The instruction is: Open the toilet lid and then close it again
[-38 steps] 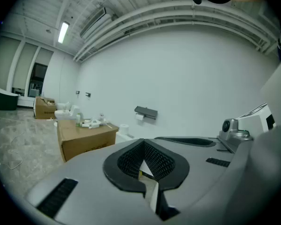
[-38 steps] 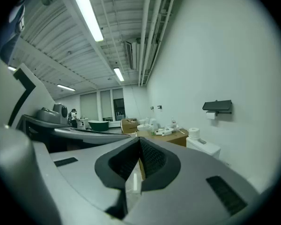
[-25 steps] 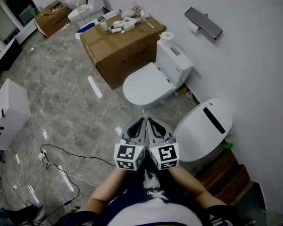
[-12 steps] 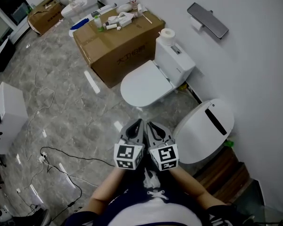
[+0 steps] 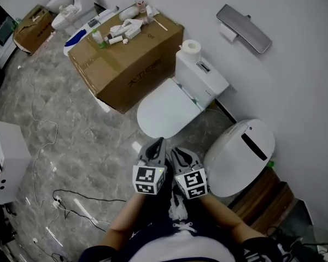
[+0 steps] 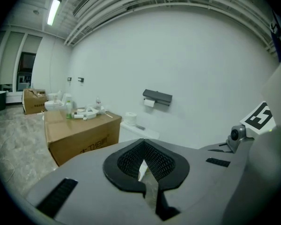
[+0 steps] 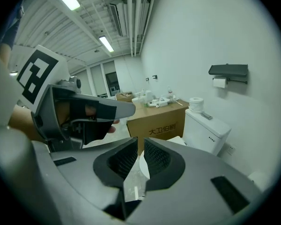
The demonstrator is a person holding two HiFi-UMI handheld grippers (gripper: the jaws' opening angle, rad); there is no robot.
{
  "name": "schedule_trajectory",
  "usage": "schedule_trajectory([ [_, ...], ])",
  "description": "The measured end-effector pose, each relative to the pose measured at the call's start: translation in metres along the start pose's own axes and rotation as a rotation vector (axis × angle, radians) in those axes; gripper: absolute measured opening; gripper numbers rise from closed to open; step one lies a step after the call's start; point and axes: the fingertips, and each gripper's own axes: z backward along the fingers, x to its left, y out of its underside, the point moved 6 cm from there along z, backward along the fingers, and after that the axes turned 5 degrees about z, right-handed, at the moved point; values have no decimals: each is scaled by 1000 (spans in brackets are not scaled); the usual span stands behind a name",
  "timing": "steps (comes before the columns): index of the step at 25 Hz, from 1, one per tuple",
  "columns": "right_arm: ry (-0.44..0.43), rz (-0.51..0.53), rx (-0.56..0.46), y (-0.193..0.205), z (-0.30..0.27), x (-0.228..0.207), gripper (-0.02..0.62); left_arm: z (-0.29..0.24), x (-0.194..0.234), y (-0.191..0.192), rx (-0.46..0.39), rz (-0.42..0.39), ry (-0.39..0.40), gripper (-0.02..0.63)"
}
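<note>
Left tongs [image 5: 159, 142] and right tongs [image 5: 175, 150] are held closed, empty, lower centre; lid [image 5: 163, 109] is found down.

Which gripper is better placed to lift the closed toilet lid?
Probably left: the left gripper lies nearest the toilet lid; the right gripper sits beside it, slightly back. Both are shut.

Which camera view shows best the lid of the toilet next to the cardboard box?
The head view: the whole closed toilet lid is seen from above. The right gripper view shows only a small part behind its fingers; the left gripper view, a white sliver between its fingers.
</note>
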Motion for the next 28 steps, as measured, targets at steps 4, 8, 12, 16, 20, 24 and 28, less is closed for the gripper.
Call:
schedule_trajectory([
  [4, 35, 4, 45, -2, -35, -16, 8, -26, 35, -7, 42, 5, 4, 5],
  [8, 52, 16, 92, 2, -65, -27, 8, -48, 66, 3, 91, 21, 11, 5],
  [12, 37, 9, 170, 22, -95, -38, 9, -69, 83, 20, 122, 62, 26, 5],
  [16, -20, -14, 242, 49, -121, -46, 39, -90, 89, 48, 147, 127, 61, 5],
  [20, -78, -42, 322, 81, -150, -54, 91, -111, 105, 87, 179, 178, 34, 5],
  [24, -101, -120, 365, 116, -179, -69, 91, -131, 125, 131, 230, 218, -16, 5],
  [28, -114, -173, 418, 156, -204, -79, 91, -145, 143, 178, 267, 276, -84, 5],
])
